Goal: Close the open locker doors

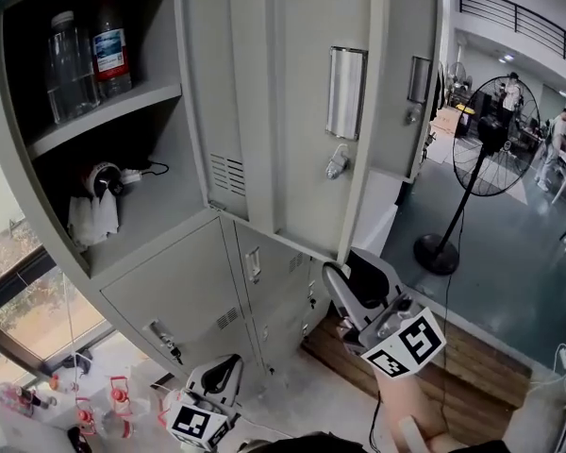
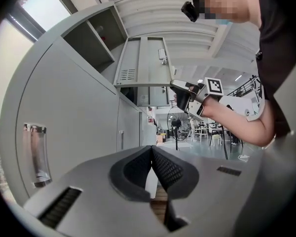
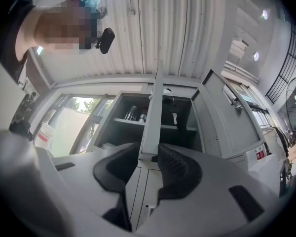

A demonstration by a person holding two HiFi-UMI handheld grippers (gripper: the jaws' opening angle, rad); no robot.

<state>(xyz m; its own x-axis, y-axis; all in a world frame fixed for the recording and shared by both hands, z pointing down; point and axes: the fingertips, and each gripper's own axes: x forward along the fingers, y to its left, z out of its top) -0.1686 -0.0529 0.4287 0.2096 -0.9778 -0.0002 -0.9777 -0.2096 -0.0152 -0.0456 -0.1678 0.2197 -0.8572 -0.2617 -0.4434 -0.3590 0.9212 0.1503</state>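
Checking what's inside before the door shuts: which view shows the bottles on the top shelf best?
The head view: both bottles stand large and clear on the upper shelf. The right gripper view shows them small and distant; the left gripper view shows none.

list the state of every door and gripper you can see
near locker door, open, bottom edge in the right gripper
far locker door, open
lower locker doors, closed
left gripper, shut, empty
right gripper, shut on the near locker door
bottles, upright on the top shelf
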